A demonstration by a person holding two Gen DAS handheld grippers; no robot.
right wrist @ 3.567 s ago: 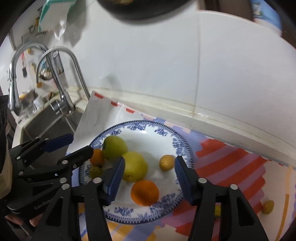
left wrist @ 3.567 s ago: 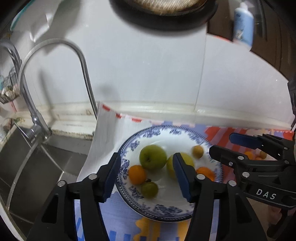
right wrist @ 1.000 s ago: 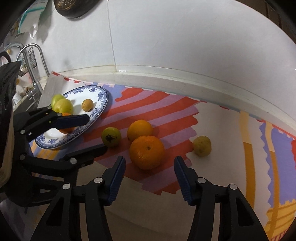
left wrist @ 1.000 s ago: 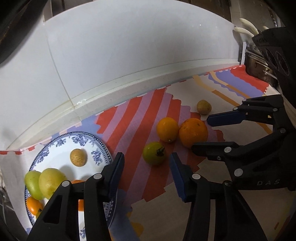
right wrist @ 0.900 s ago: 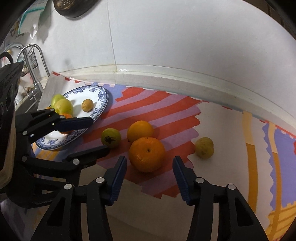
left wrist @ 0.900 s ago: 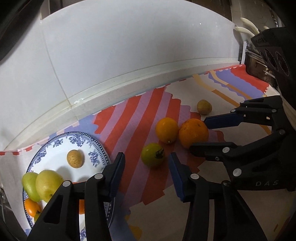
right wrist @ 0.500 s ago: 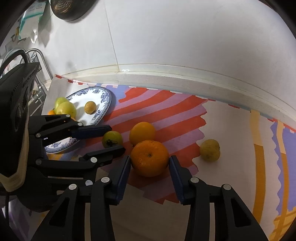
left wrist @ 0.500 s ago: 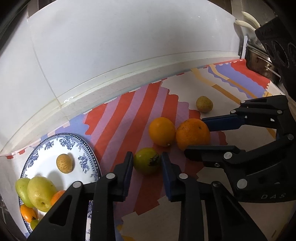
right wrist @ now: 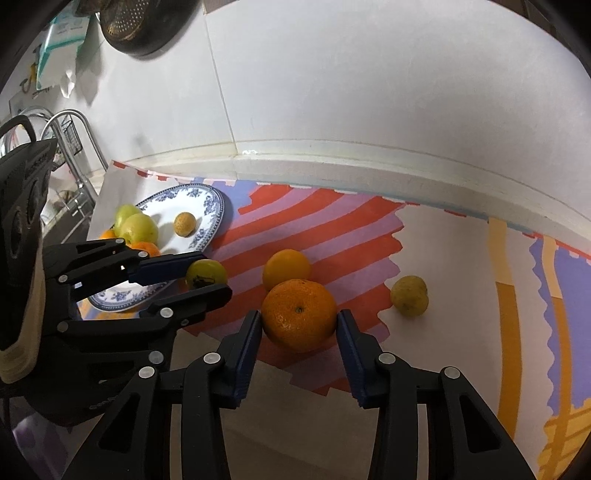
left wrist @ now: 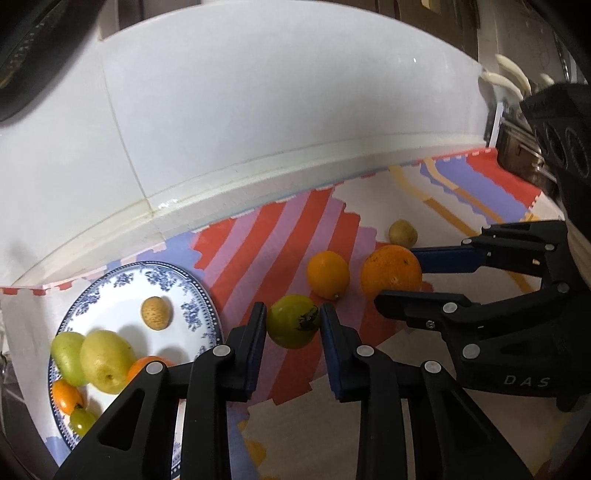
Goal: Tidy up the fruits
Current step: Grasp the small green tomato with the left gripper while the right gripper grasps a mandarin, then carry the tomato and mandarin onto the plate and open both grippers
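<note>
My left gripper [left wrist: 293, 325] is shut on a small green-yellow fruit [left wrist: 293, 325] with a dark stem, on the striped mat beside the plate. It also shows in the right wrist view [right wrist: 205, 274]. My right gripper [right wrist: 299, 325] is shut on a large orange [right wrist: 299, 319], also seen in the left wrist view [left wrist: 391, 272]. A smaller orange [right wrist: 286, 268] lies just behind it, touching. A small yellow fruit [right wrist: 409, 295] lies on the mat to the right. The blue-and-white plate [left wrist: 192, 288] holds several fruits, among them two green pears [left wrist: 105, 360].
The white tiled wall [left wrist: 258, 110] with a raised ledge runs along the back of the counter. A faucet and dish rack [right wrist: 70, 147] stand at far left by the sink. A metal container [left wrist: 524, 158] sits at far right. A dark pan [right wrist: 140, 26] hangs on the wall.
Both grippers swung from the plate to the loose fruits on the mat, moved forward around them and closed, the left on the green-yellow fruit and the right on the large orange.
</note>
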